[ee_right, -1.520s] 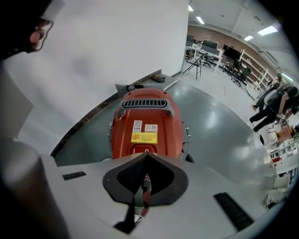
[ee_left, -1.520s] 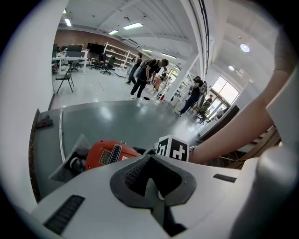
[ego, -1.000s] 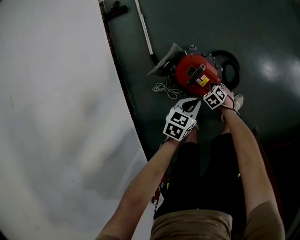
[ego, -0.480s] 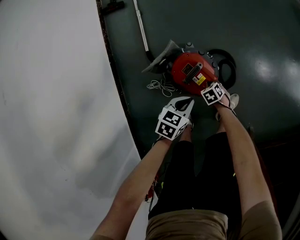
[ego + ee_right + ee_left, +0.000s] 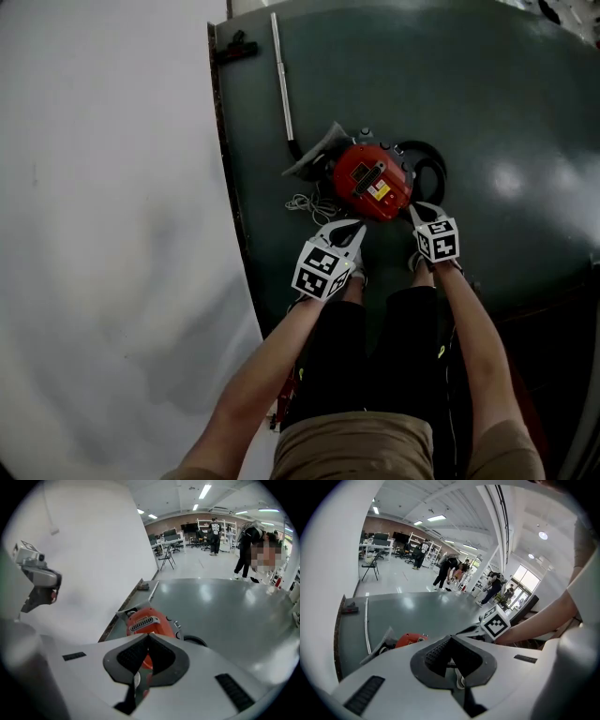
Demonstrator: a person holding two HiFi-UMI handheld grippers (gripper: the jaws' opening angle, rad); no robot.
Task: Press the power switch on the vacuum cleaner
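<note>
Down on dark green floor [image 5: 506, 112], head view: red vacuum cleaner [image 5: 372, 181] just ahead of both sets of fingertips, touching neither. Left gripper [image 5: 355, 227] off its near left side, right gripper [image 5: 413, 208] off its near right side, both angled down toward it. Black hose [image 5: 429, 161] beyond right fingertips, white cord [image 5: 306, 201] just left of left fingertips, metal wand [image 5: 280, 75] well beyond. White wall [image 5: 112, 234] far left.

Left gripper view: fingers closed tip to tip, nothing clamped. Vacuum cleaner low and left of tips, well apart. Right gripper off to right of tips.

Right gripper view: fingers pressed together, empty. Vacuum cleaner straight past tips, ribbed grey handle [image 5: 144, 623] nearest, no contact. People [image 5: 214, 537] standing far beyond.
</note>
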